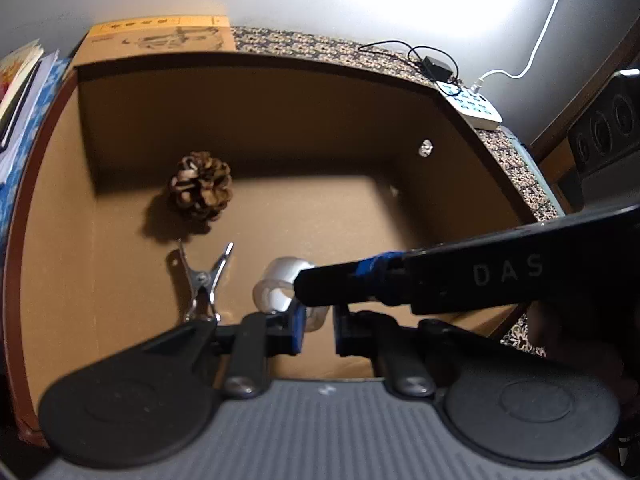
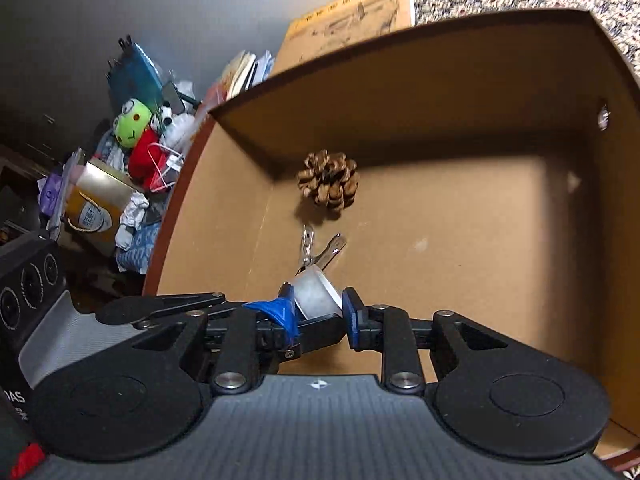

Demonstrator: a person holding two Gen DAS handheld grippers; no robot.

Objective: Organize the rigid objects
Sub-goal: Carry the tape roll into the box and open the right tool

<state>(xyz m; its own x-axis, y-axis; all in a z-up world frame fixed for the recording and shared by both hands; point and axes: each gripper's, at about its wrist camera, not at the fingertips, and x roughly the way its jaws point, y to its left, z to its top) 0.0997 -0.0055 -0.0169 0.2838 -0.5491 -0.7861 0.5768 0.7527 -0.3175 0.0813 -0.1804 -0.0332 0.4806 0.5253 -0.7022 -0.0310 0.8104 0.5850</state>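
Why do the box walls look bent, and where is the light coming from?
Left wrist view: the fisheye lens bows the brown cardboard box; a bright glare whitens the wall top right, and the brown pine cone casts a shadow toward lower left. Right wrist view: same bending, and the far inner wall lies in shadow.

Inside the cardboard box [image 1: 120, 128] a pine cone [image 1: 201, 185] sits near the back wall, a metal clip [image 1: 203, 282] just in front of it, and a tape roll [image 1: 276, 286] right of the clip, nearer the front
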